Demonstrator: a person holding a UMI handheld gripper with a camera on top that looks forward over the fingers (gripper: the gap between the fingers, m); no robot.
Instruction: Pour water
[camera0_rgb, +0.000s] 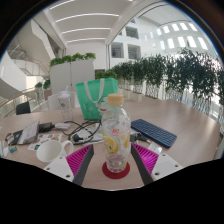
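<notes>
A clear plastic bottle (116, 135) with a pale cap and a yellow label stands upright on a round red coaster (117, 171) on the light table (185, 125). My gripper (114, 152) is open. The bottle stands between the fingers, with a small gap at each side. The magenta pads (80, 159) flank its lower half. A white mug (50, 151) stands on the table to the left of the left finger.
A green bag (97, 97) stands beyond the bottle. A dark flat case (155, 132) lies to the right. Cables and small items (45, 128) clutter the table's left part. A row of potted plants (170, 72) lines the far side.
</notes>
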